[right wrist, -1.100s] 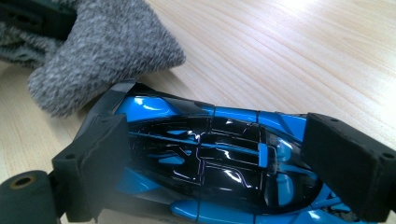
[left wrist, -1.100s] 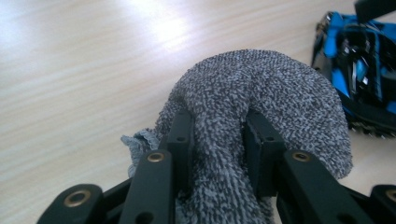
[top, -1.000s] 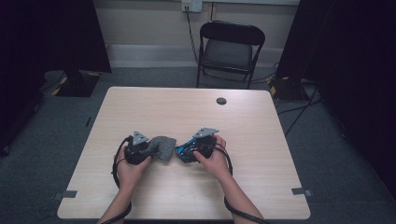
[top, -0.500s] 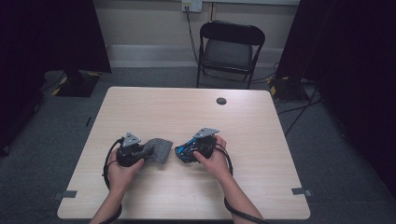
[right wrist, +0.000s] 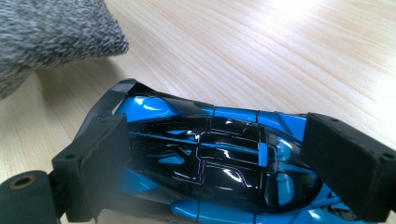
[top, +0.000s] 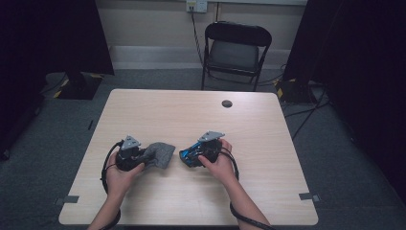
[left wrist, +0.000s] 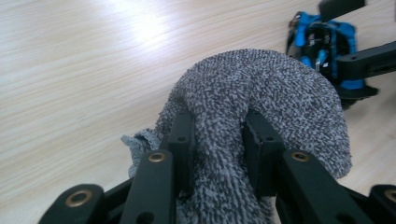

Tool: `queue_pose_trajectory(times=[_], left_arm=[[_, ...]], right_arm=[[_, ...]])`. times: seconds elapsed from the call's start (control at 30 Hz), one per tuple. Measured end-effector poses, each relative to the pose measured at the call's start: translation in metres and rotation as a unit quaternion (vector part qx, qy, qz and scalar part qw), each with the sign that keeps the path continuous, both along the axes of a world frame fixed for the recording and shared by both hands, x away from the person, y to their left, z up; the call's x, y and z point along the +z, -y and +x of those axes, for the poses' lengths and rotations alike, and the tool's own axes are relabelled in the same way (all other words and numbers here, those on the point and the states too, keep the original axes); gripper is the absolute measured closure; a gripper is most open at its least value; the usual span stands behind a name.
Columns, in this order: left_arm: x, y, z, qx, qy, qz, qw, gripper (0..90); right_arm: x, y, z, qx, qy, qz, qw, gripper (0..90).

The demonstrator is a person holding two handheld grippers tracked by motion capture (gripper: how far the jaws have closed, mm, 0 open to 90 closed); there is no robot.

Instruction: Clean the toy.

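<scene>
Nearby, cloth point(top: 160, 154) beside car point(top: 190, 154)

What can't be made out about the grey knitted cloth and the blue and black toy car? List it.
- Grey knitted cloth, left gripper view: its near end is hidden behind the left gripper.
- Blue and black toy car, right gripper view: its wheels and underside are cut off by the bottom edge; right gripper pads cover its ends.
- High view: the car is too small for detail.

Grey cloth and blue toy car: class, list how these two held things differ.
The grey cloth is soft, fuzzy and bunched; the blue toy car is hard, glossy, blue and black. The left gripper pinches the cloth; the right gripper clamps the car's sides. Both rest on the table.
</scene>
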State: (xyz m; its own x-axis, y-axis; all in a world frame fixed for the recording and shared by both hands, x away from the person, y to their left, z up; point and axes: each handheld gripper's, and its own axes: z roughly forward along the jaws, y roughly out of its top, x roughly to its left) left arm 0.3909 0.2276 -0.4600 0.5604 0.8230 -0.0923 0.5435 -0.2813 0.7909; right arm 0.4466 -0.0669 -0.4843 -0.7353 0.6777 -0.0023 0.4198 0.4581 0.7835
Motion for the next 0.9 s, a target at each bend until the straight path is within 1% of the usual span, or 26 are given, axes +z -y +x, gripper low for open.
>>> queue_pose_trajectory(times=[0.03, 0.07, 0.13, 0.17, 0.27, 0.33, 0.37, 0.4, 0.47, 0.5, 0.57, 0.63, 0.67, 0.7, 0.77, 0.8, 0.9], left_arm=[[0.001, 0.001, 0.0, -0.005, 0.0, 0.0, 1.0, 67.7], [0.002, 0.003, -0.001, -0.013, -0.004, 0.003, 0.9999, 67.7], [0.004, 0.006, -0.003, -0.026, -0.004, 0.009, 0.9996, 67.7], [0.004, 0.007, -0.005, -0.031, -0.008, 0.005, 0.9995, 67.6], [0.005, 0.011, -0.009, -0.043, -0.01, 0.011, 0.999, 67.6], [0.005, 0.013, -0.011, -0.052, -0.011, 0.011, 0.9986, 67.6], [0.005, 0.015, -0.012, -0.056, -0.014, 0.009, 0.9983, 67.6], [0.005, 0.016, -0.013, -0.062, -0.016, 0.003, 0.9979, 67.7], [0.007, 0.019, -0.014, -0.078, -0.022, -0.003, 0.9967, 67.7], [0.007, 0.021, -0.016, -0.081, -0.026, -0.004, 0.9963, 67.7], [0.007, 0.023, -0.018, -0.095, -0.025, 0.0, 0.9951, 67.7], [0.008, 0.025, -0.02, -0.106, -0.023, -0.004, 0.9941, 67.7], [0.008, 0.027, -0.021, -0.111, -0.025, -0.002, 0.9935, 67.7], [0.009, 0.028, -0.023, -0.114, -0.021, 0.004, 0.9932, 67.7], [0.008, 0.032, -0.025, -0.124, -0.027, 0.001, 0.9919, 67.7], [0.008, 0.034, -0.026, -0.129, -0.024, 0.006, 0.9914, 67.7], [0.008, 0.043, -0.031, -0.144, -0.027, 0.005, 0.9892, 67.7]], right_arm=[[0.0, 0.0, 0.0, 0.0, 0.0, 0.001, 1.0, 7.7], [0.0, 0.0, 0.0, 0.0, 0.001, 0.001, 1.0, 7.7], [0.0, 0.0, 0.0, 0.0, 0.001, 0.001, 1.0, 7.7], [0.0, 0.0, 0.0, 0.0, 0.001, 0.001, 1.0, 7.7], [0.0, 0.0, 0.0, 0.0, 0.001, 0.001, 1.0, 7.7], [0.0, 0.0, 0.0, -0.001, 0.001, 0.002, 1.0, 7.7], [0.0, 0.0, 0.0, -0.001, 0.001, 0.001, 1.0, 7.7], [0.0, 0.0, 0.0, -0.001, 0.001, 0.001, 1.0, 7.7], [0.0, 0.0, 0.0, -0.001, 0.001, 0.0, 1.0, 7.7], [0.0, 0.0, 0.0, -0.001, 0.001, 0.001, 1.0, 7.7], [0.0, 0.0, 0.0, -0.001, 0.001, 0.001, 1.0, 7.7], [0.0, 0.0, -0.001, -0.003, 0.001, 0.001, 1.0, 7.7], [0.0, 0.0, -0.001, -0.003, 0.001, 0.002, 1.0, 7.7], [-0.001, 0.0, -0.001, -0.003, 0.002, 0.002, 1.0, 7.7], [-0.001, 0.0, -0.001, -0.004, 0.002, 0.002, 1.0, 7.7], [-0.001, 0.0, -0.001, -0.004, 0.002, 0.002, 1.0, 7.7], [-0.001, 0.0, -0.001, -0.005, 0.002, 0.003, 1.0, 7.7]])
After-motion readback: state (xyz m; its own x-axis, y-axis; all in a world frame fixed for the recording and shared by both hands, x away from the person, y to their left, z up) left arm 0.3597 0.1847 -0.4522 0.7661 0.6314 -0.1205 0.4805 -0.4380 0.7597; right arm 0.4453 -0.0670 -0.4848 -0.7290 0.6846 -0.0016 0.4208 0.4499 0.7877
